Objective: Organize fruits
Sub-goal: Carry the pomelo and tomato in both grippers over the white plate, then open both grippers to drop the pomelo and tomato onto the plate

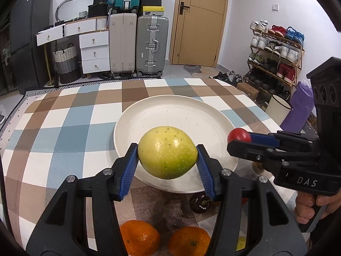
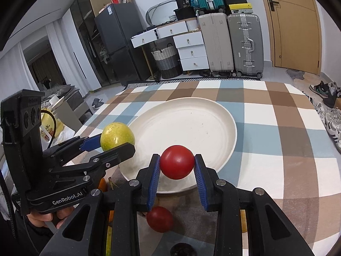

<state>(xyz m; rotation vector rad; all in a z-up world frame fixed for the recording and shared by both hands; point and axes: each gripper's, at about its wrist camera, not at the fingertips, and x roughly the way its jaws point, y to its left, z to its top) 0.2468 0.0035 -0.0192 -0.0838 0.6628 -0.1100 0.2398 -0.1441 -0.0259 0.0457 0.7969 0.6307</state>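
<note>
While both of your hands hover over the checked worktop (image 1: 64, 128), your left tool (image 1: 167, 160) grips a yellow-green fruit (image 1: 167, 152) between its blue pads (image 1: 130, 168), holding it in the air above the near rim of the white plate (image 1: 191, 115), which lies bare at the worktop's middle. Your right tool (image 2: 177, 166), closed narrow, clamps a red tomato (image 2: 177, 162) between its own pads, likewise above the plate's near edge; from the left wrist view that tomato shows as a red ball at the tip of the right tool, to the right of the yellow-green fruit and well apart from it. Two oranges (image 1: 140, 239) lie on the worktop just under your left tool, near a dark round fruit (image 1: 199, 202) beside the plate's rim. A second tomato (image 2: 159, 218) rests on the worktop below your right tool. Suitcases (image 1: 136, 44) and a wooden door (image 1: 200, 21) stand behind
</note>
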